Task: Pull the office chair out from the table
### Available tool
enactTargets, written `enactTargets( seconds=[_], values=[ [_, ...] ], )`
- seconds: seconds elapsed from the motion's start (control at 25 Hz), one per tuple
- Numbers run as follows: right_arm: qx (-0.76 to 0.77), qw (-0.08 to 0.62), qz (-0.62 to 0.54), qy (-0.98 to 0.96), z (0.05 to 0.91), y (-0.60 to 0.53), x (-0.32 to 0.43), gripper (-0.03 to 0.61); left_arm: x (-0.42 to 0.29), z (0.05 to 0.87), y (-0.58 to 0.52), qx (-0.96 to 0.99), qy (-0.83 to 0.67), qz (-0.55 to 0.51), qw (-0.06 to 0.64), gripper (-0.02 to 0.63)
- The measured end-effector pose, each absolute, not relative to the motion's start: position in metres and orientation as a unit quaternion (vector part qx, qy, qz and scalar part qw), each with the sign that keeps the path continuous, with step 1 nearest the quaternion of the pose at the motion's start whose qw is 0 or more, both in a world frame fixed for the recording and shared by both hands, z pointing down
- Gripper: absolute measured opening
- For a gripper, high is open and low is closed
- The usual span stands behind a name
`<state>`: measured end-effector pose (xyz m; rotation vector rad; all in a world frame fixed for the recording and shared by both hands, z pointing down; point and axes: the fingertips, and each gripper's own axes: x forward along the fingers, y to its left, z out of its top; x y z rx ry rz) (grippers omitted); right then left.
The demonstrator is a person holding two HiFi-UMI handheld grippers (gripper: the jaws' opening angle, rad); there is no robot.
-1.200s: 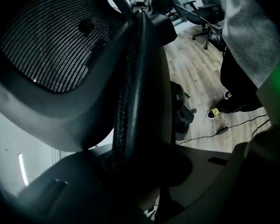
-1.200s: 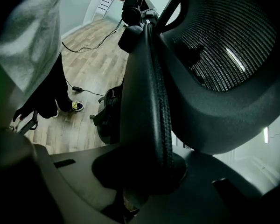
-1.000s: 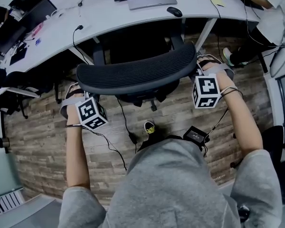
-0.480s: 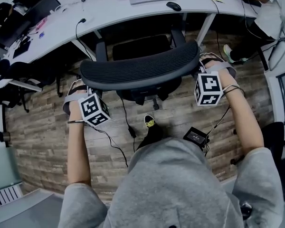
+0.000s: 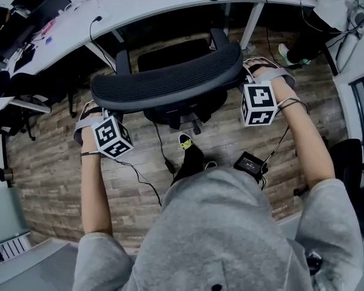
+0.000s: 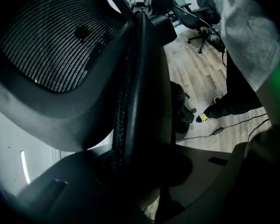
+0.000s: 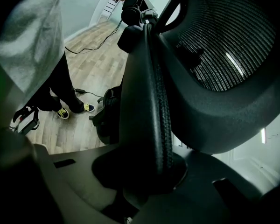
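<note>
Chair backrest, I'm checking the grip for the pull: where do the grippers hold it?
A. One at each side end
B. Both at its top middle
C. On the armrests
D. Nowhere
A: the left gripper and right gripper each clamp an opposite side edge of the backrest.

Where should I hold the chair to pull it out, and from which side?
Grip the backrest at both side edges, from behind: that thin rim fits between the jaws and faces you, with the seat toward the desk. The left gripper and right gripper each clamp one edge.
</note>
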<state>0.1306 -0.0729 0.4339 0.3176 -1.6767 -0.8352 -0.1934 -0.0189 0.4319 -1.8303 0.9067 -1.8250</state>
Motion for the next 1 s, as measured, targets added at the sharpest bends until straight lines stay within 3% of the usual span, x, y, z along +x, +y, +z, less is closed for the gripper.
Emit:
enactTargets(
  seconds=[1.0],
  values=[
    [0.138,0.578,-0.364,-0.717,0.43,0.018,0.158,0.078,-0.168,0.431,0.072,-0.648,0.331,-0.656,0.2,0.109]
  ],
)
